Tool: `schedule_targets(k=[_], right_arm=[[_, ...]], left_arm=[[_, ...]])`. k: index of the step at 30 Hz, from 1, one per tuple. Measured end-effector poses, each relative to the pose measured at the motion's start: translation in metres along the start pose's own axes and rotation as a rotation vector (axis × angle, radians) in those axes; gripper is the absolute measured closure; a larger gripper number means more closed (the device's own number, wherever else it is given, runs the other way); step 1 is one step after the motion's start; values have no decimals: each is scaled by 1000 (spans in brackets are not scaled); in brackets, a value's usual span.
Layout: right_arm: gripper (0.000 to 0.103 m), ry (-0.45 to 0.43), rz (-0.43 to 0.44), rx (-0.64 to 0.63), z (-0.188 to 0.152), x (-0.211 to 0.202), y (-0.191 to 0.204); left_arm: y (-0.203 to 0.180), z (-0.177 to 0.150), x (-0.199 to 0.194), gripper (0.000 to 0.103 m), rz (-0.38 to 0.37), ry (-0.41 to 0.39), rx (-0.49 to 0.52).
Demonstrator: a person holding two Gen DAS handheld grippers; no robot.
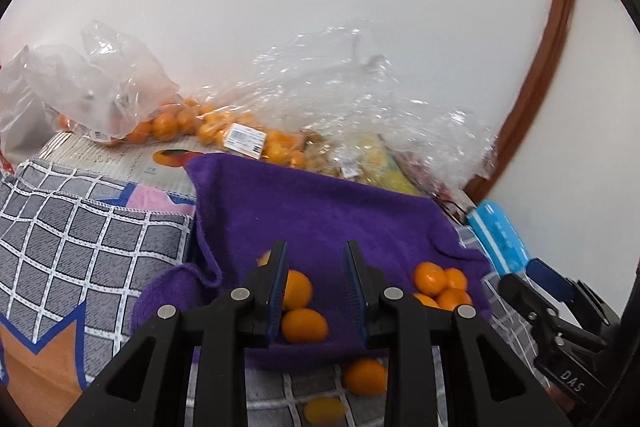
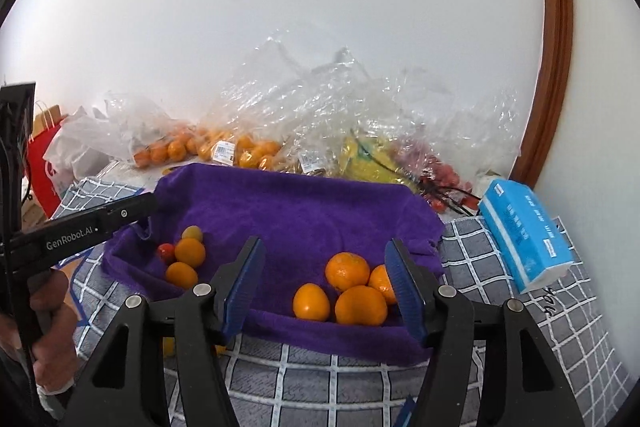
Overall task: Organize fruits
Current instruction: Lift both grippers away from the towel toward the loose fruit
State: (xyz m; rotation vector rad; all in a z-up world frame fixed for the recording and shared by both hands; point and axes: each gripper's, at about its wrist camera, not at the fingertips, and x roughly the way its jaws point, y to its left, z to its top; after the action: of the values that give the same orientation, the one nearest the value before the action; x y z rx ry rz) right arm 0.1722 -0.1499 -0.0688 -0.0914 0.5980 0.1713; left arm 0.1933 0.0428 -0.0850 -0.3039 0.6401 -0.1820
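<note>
Two loose fruits, one orange point(image 1: 365, 375) and one yellow point(image 1: 324, 409), lie on the checked cloth point(image 1: 80, 235) just outside the near edge of the purple towel point(image 1: 320, 211). They sit below and a little right of the left gripper point(image 1: 315, 245), on the camera's side of its tips, so that hand looks the nearer one for collecting them and would have to draw back and dip. Left gripper fingers: drawn close but not meeting, nothing between them. Right gripper point(image 2: 325, 243): fingers well apart, empty, poised over the towel's near edge. Sorted stock on the towel: four mandarins point(image 2: 347, 271) touching one another toward the near right corner, and a cluster of small oval fruits point(image 2: 189, 252) with one red tomato point(image 2: 165, 251) at the left edge. The oval fruit point(image 1: 304, 325) under the left gripper lies with its long axis crosswise to the fingers. Unsorted stock: clear plastic bags point(image 2: 320, 99) of fruit along the wall beyond the far edge. Legible writing: "GenRobot.AI" on the left gripper's body in the right wrist view, "DAS" on the right gripper's body in the left wrist view. Barcode stickers point(image 1: 245, 138) and the blue tissue pack point(image 2: 524, 235) carry print too small to read.
</note>
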Motion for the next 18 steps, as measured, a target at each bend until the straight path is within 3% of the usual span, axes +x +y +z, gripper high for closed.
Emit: schedule_targets(k=[4, 8, 18], right_arm=[[41, 20, 21, 3, -5, -5, 8], [41, 52, 54, 13, -14, -5, 18], [52, 142, 118, 49, -45, 11, 42]], left_arm=[[0, -8, -16, 76, -3, 17, 29], [18, -17, -28, 76, -41, 90, -8], [63, -51, -51, 69, 75, 119, -9]])
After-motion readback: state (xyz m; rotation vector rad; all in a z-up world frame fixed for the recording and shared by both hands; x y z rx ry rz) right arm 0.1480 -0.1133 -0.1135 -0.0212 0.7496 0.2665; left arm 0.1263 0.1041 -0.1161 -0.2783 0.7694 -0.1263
